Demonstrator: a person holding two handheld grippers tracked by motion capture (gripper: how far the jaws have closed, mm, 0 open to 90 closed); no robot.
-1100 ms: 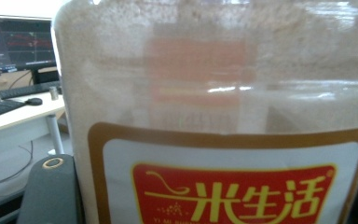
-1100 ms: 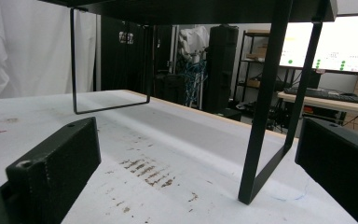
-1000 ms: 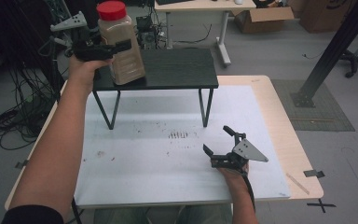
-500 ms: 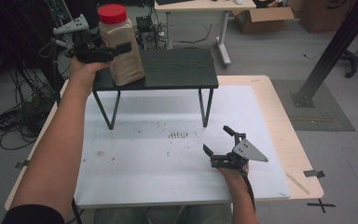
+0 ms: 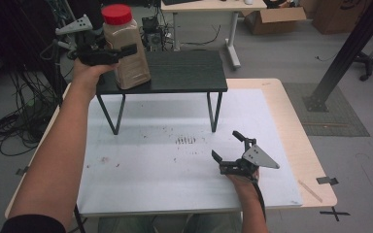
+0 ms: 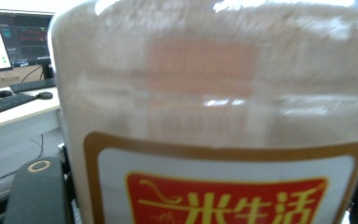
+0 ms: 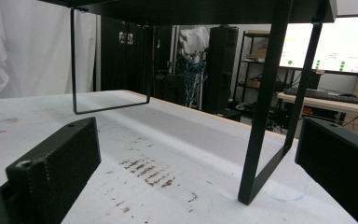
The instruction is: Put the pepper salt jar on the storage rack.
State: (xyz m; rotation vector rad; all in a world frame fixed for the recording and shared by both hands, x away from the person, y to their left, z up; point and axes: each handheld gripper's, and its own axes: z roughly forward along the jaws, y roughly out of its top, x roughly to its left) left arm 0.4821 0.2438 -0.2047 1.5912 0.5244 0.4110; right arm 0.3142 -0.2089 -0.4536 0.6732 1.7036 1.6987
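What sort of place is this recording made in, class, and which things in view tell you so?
Most likely a lab or office workroom. Lit computer monitors and a keyboard stand on desks, loose cables trail over the grey floor, and cardboard boxes sit behind the white-topped work table.

Jar (image 6: pixel 214 112) label, red panel with yellow characters "米生活", other print too blurred to read

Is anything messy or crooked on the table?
A little. The white mat has brownish specks and smears near its middle, like old stains. The red-lidded jar stands near the left end of the black shelf, leaning slightly, with the left hand-held gripper around it. Nothing is spilled.
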